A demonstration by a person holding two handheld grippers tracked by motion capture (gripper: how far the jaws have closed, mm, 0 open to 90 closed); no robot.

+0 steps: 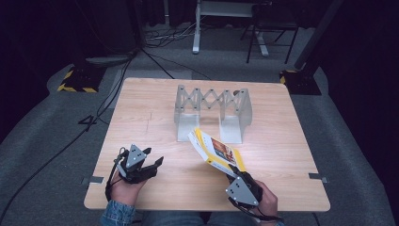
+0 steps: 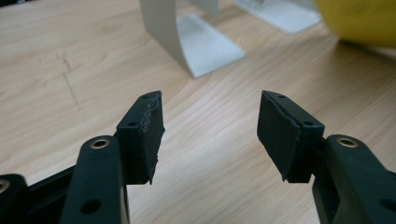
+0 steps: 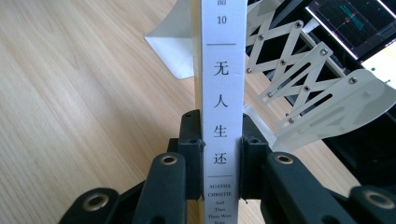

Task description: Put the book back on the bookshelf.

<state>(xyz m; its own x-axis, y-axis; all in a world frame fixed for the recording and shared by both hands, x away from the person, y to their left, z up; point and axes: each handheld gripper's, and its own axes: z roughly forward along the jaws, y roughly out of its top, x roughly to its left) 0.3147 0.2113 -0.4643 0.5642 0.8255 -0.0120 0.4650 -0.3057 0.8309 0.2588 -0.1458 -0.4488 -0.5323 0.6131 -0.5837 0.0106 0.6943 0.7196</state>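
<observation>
- We hold the yellow-and-white paperback book (image 1: 217, 153) in our right gripper (image 1: 241, 181), jaws pinched across its white spine (image 3: 222, 107) near one end; it angles up toward 11 o'clock, just short of the grey metal expanding bookend rack (image 1: 212, 111).
- With so long an overhang, the book may pivot or slip in that narrow pinch.
- Its leading corner could catch the rack's near foot (image 1: 188, 128) at 12 o'clock and push the rack across the pale wooden table (image 1: 141, 122).
- Our left gripper (image 1: 149, 165) sits at 9 o'clock, jaws wide and empty, too far off to steady anything.
</observation>
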